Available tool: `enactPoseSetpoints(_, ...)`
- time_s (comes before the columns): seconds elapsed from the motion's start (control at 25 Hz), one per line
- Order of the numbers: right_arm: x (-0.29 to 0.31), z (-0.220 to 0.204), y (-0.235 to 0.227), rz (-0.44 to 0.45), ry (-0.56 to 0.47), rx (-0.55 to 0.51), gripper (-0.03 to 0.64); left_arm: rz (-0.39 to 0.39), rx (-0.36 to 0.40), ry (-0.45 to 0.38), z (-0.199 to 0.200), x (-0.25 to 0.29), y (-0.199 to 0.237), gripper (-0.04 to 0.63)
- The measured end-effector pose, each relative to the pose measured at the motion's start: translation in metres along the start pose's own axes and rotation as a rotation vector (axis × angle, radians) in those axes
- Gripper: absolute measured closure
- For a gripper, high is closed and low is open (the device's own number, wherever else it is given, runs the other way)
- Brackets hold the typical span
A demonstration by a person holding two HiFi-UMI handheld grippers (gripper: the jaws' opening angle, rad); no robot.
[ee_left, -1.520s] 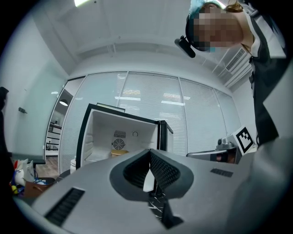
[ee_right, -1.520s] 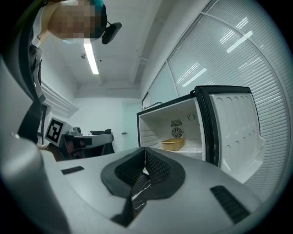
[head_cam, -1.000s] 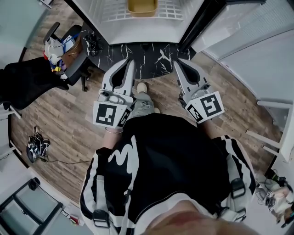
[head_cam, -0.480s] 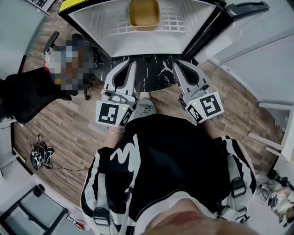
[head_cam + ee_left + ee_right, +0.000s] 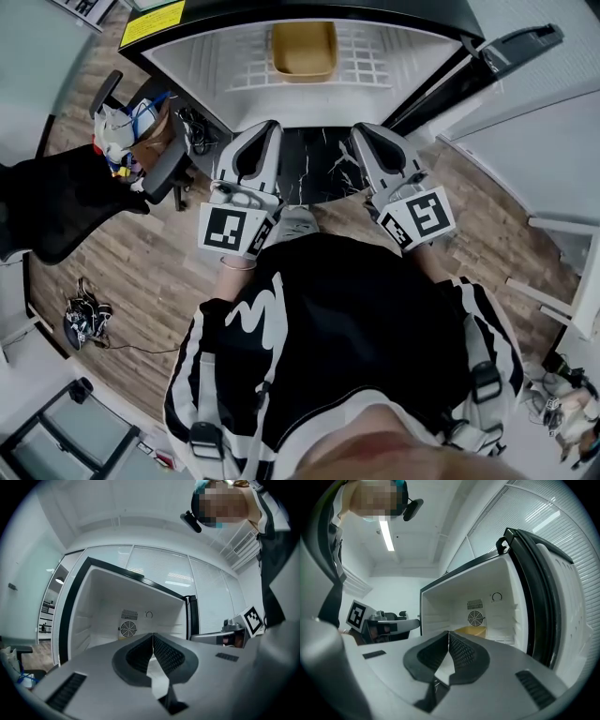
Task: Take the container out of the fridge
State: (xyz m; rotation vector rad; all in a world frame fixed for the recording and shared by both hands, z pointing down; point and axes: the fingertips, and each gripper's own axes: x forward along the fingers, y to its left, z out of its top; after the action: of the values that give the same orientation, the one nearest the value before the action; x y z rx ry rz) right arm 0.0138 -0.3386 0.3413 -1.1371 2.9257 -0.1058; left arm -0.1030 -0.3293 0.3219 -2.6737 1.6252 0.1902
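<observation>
Some of the container (image 5: 473,631) hides behind right gripper (image 5: 449,634).

The tan rectangular plastic container (image 5: 472,631) shows only partly above the right gripper's (image 5: 449,637) grey body. The head view's top edge cuts off the white open fridge (image 5: 216,80).

Person standing, both forearms held out ahead of the torso (image 5: 347,328), left gripper (image 5: 266,131) and right gripper (image 5: 362,133) level and side by side, well apart, both pointing forward, each pair of jaws pressed together and empty
</observation>
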Motion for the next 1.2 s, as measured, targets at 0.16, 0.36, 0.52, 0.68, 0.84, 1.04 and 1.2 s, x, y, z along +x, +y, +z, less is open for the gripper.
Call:
enactPoseSetpoints(0.16, 0.012, 0.002, -0.006, -0.006, 0.001, 0.003, 0.604, -0.002, -0.007, 0.012, -0.002, 0.010, 0.009, 0.586)
enactPoseSetpoints(0.36, 0.027, -0.001, -0.015, -0.011, 0.023, 0.004, 0.604, -0.016, -0.019, 0.024, -0.006, 0.024, 0.020, 0.584)
enactPoseSetpoints(0.52, 0.037, -0.001, -0.021, -0.018, 0.029, 0.002, 0.603, -0.027, -0.024, 0.030, -0.007, 0.033, 0.027, 0.582)
enactPoseSetpoints(0.68, 0.046, -0.002, -0.028, -0.020, 0.035, -0.006, 0.586, -0.032, -0.033, 0.041, -0.011, 0.041, 0.035, 0.506)
enactPoseSetpoints(0.84, 0.055, -0.006, -0.030, -0.006, 0.049, -0.007, 0.523, -0.041, -0.029, 0.050, -0.014, 0.046, 0.040, 0.486)
enactPoseSetpoints(1.04, 0.069, -0.018, -0.038, -0.005, 0.082, -0.020, 0.459, -0.065, -0.012, 0.081, -0.025, 0.055, 0.043, 0.445)
enactPoseSetpoints(1.2, 0.078, -0.024, -0.046, -0.021, 0.103, -0.041, 0.428, -0.068, 0.004, 0.081, -0.031, 0.060, 0.046, 0.437)
